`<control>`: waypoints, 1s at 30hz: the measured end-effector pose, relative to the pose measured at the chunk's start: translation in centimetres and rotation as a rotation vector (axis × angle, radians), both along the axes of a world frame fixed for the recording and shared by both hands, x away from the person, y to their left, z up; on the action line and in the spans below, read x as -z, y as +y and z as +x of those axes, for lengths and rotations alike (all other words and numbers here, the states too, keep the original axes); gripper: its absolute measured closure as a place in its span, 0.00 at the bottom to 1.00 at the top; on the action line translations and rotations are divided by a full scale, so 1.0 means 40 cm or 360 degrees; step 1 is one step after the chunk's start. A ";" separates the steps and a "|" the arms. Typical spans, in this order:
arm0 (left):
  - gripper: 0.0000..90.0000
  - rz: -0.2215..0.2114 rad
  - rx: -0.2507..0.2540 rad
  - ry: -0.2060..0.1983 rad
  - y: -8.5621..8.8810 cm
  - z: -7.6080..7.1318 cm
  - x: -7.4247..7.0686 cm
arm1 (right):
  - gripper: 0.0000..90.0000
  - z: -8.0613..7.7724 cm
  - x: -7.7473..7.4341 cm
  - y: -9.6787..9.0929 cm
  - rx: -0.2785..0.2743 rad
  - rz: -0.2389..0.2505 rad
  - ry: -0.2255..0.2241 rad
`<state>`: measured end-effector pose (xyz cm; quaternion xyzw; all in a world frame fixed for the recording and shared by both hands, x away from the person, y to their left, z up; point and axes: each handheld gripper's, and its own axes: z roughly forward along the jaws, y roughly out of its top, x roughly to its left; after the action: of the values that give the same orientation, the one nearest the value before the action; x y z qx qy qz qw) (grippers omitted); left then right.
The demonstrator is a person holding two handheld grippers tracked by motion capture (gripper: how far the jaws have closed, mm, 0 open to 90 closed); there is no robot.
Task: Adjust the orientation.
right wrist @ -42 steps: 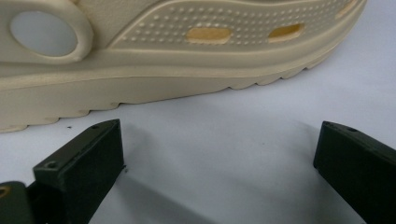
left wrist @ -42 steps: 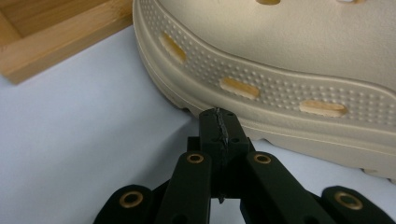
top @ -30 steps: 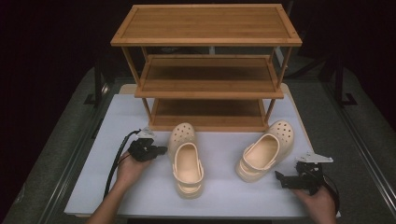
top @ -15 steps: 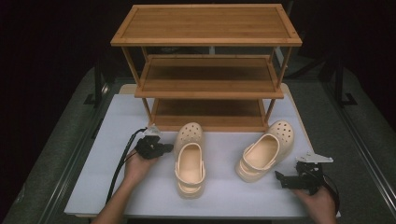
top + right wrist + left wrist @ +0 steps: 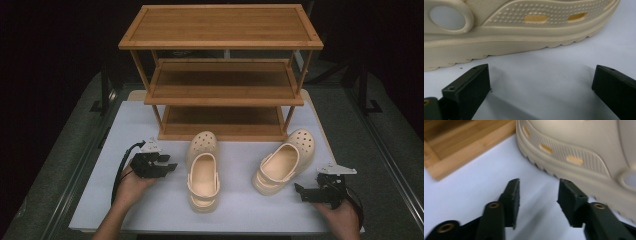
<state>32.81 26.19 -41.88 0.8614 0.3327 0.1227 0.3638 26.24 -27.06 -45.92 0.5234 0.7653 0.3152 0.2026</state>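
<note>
Two beige clogs lie on the white table in front of a wooden shelf rack (image 5: 222,90). The left clog (image 5: 203,172) points toward the rack; its side (image 5: 584,157) rises just ahead of my left gripper. My left gripper (image 5: 169,166) (image 5: 539,192) sits open a little left of that clog, nothing between its jaws. The right clog (image 5: 284,160) lies angled to the right; its sole and side (image 5: 524,30) cross the top of the right gripper view. My right gripper (image 5: 298,192) (image 5: 541,80) stands wide open near the clog's heel, empty.
The three-tier rack stands at the back of the white table (image 5: 150,210), its bottom shelf edge (image 5: 461,150) close to the left clog's toe. Dark floor and metal rails flank the table. Bare table surface lies between and in front of the clogs.
The left clog has shifted slightly right and forward. My left gripper has drawn back from it and down-left a little. The right gripper and right clog have stayed put.
</note>
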 end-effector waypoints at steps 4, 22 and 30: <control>0.39 0.0011 -0.0078 0.0009 0.041 -0.035 0.008 | 0.01 0.000 0.000 0.000 0.0000 -0.0001 -0.0001; 0.00 0.0080 -0.0297 0.0024 0.185 -0.140 0.056 | 0.01 0.001 -0.001 0.001 0.0000 -0.0003 0.0004; 0.00 0.0096 -0.0319 -0.0023 0.195 -0.140 0.078 | 0.01 0.001 -0.001 0.001 0.0001 -0.0004 0.0003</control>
<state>27.21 34.00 -45.00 0.8334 0.4107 0.1747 0.3259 26.27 -27.02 -45.90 0.5237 0.7658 0.3136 0.2025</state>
